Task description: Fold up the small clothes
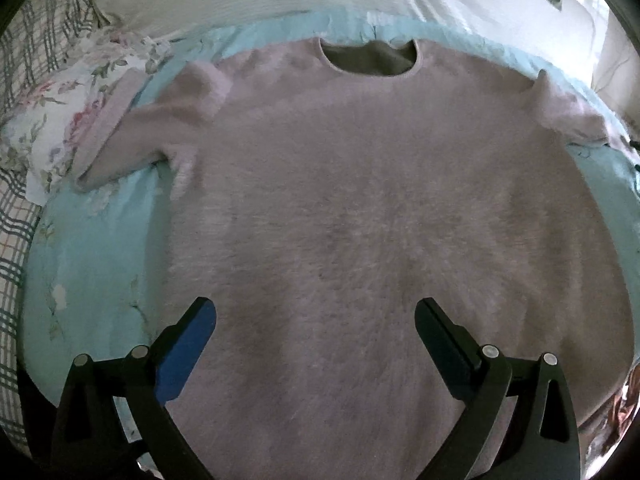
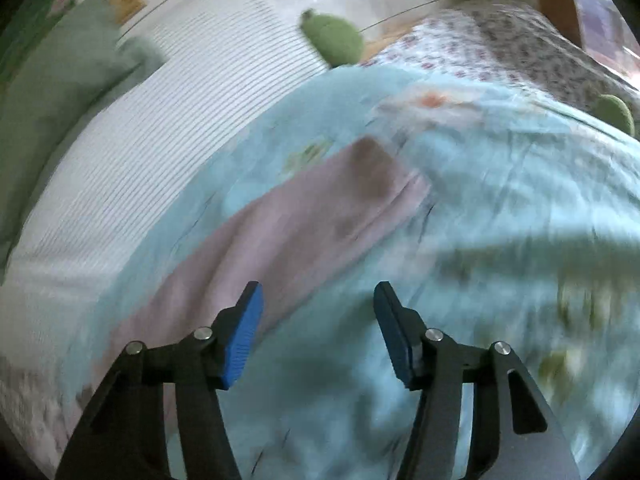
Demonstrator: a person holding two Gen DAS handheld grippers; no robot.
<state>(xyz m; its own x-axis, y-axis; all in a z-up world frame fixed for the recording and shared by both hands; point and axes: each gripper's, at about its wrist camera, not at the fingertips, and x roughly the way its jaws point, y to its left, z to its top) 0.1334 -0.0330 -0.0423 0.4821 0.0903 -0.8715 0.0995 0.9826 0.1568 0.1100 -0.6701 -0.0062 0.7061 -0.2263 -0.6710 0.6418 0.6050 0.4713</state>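
Open blue quilt (image 1: 100,248) is seen L of the fluffy pink sweater (image 1: 360,200), w/ a floral pillow (image 1: 52,108) crowding the far-L edge.

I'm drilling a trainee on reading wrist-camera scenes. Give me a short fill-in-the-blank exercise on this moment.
1. The pink fuzzy sweater lies flat on a light ____ bedspread.
2. The left gripper hovers over the sweater with its jaws ____.
3. The sweater's neckline points ____ from the left wrist camera.
4. The right gripper holds ____ between its fingers.

Missing words: blue; open; away; nothing
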